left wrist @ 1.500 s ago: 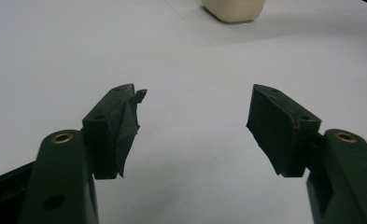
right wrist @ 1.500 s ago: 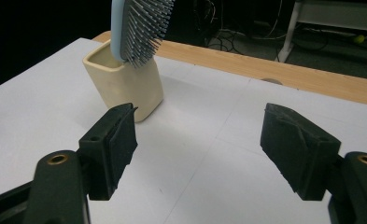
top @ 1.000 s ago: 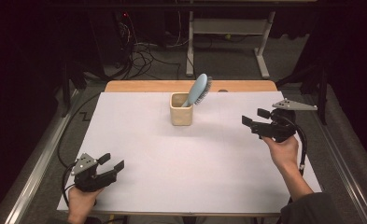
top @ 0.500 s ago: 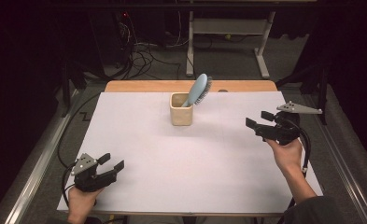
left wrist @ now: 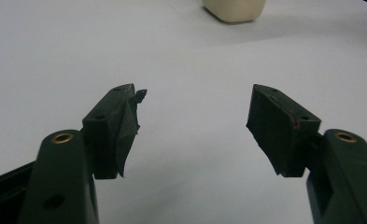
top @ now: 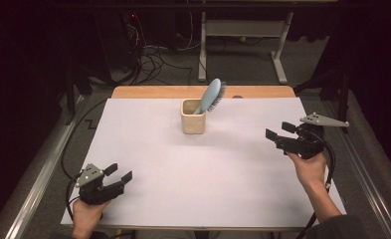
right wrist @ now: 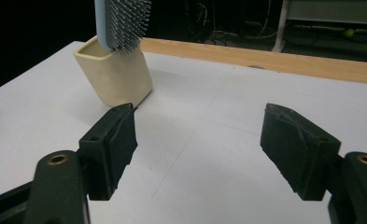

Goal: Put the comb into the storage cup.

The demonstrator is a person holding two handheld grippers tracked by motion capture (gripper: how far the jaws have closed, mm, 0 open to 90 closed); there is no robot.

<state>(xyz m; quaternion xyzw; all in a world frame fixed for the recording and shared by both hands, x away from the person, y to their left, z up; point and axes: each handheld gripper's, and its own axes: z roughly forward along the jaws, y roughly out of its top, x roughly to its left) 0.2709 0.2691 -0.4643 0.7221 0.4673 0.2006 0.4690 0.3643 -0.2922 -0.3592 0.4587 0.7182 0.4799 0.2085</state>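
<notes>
Seen from above: white table with a wooden strip along the far edge, dark room beyond. Near the far edge, toward twelve o'clock from table centre, a cream cup, upright. Inside it, a light blue hairbrush, handle down, head rising above the rim and leaning toward one o'clock, bristles facing right.

At eight o'clock, near the front-left corner, left gripper held low over the table, jaws spread apart, nothing between them, pointing toward two o'clock. In the left gripper view, only bare white surface between the jaws, cup base far off at twelve o'clock.

At three o'clock, near the right edge, right gripper raised a little above the table, jaws parted wide and empty, pointing toward nine o'clock. In the right gripper view, cup and bristles well ahead at eleven o'clock, off the line between the jaws.

Likely risks from here: brush head heavy and leaning, cup light and probably easy to tip; a sideways knock from a jaw could topple both. Pulling the brush at an angle could drag the cup along or lift it. Pinching on the bristles rather than the smooth back or handle could give a slipping hold.
</notes>
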